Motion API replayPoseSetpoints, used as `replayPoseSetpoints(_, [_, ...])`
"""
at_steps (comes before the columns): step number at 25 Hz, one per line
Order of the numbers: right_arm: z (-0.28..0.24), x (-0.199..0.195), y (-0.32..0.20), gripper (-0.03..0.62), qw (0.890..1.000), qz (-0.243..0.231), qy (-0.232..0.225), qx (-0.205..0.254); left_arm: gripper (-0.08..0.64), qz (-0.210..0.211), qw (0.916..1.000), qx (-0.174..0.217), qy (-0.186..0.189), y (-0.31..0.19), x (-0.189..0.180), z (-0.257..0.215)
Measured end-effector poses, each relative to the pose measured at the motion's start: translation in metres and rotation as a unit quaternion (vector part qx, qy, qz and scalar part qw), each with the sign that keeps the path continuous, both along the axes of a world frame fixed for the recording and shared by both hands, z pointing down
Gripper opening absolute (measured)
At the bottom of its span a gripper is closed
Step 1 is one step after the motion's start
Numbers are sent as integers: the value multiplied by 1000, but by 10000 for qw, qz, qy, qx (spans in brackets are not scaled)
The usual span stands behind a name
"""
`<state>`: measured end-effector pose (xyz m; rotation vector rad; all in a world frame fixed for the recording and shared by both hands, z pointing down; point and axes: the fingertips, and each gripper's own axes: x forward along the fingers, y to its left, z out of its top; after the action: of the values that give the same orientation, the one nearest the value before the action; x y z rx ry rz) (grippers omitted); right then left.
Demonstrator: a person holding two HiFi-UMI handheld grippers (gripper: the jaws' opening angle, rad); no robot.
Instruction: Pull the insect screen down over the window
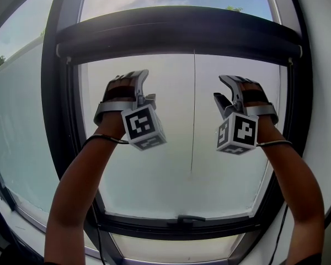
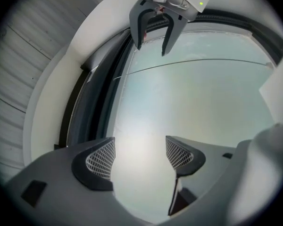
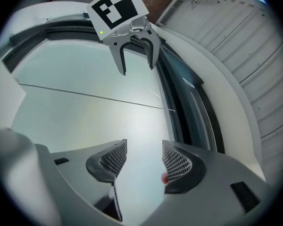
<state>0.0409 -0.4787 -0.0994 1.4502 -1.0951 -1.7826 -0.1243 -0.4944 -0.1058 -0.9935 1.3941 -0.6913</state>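
Observation:
A dark screen bar runs across the top of the window, and a thin pull cord hangs from its middle down the pane. Both grippers are raised just below the bar, jaws pointing up at it. My left gripper is left of the cord, open with nothing between its pads. My right gripper is right of the cord, also open and empty, and neither touches the bar. The left gripper view shows the right gripper across the glass. The right gripper view shows the left gripper the same way.
The dark window frame curves round the pane, with a handle on its bottom rail. A second pane lies to the left. White wall reveal borders the frame on the right.

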Motion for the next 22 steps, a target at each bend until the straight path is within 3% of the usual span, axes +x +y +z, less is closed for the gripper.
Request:
replayPoseSetpoints(3, [-43,10,-1,218,9994,213,-182,190,318,-377,9992,117,-111,0,-5,-35])
replayPoseSetpoints(7, [-73,12,-1,218,9986,307,-305,301,318,-336,9989,246,-232,-1,8,-63])
replayPoseSetpoints(16, [-90,11,-25,228,9952,928,-133,275,318,-696,9969,180,-316,-19,20,-76])
replayPoseSetpoints(22, [-88,10,-27,247,9950,984,56,168,324,-859,9958,-61,-326,-18,16,-75])
